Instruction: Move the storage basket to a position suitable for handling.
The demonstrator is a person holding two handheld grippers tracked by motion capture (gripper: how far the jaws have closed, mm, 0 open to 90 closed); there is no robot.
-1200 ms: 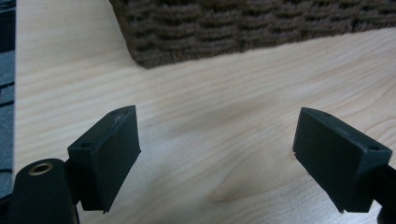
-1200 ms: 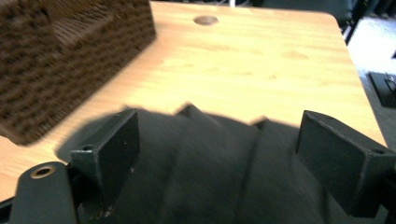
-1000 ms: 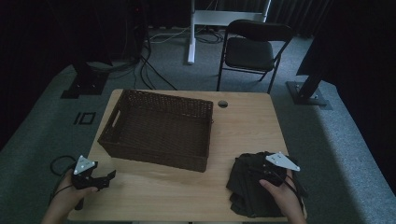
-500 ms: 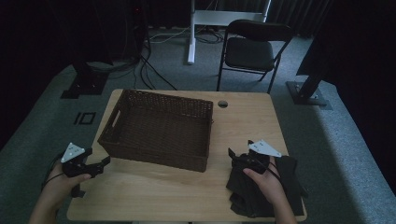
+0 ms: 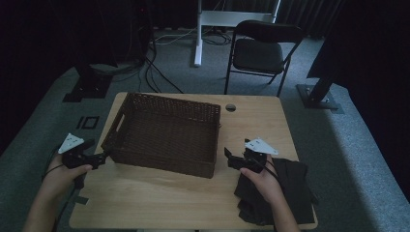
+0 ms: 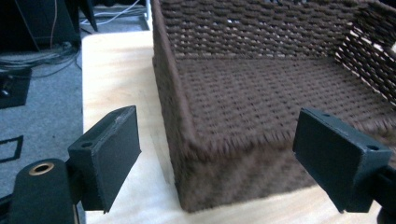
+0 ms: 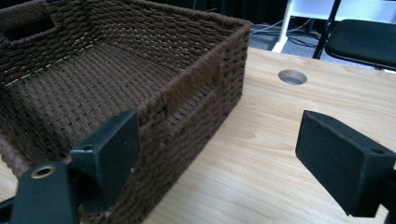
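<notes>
Both hand-held grippers (image 5: 103,155) (image 5: 227,157) flanking, apparently untouching, basket (image 5: 164,133)

Both grippers close in on the basket

The right gripper (image 5: 231,157) has left the dark cloth (image 5: 290,193) it was over a second ago and moved left and forward, its open jaws now just beside the near right corner of the wicker basket (image 5: 164,133); the left gripper (image 5: 99,155) has shifted up to the basket's near left corner, jaws spread wide
</notes>
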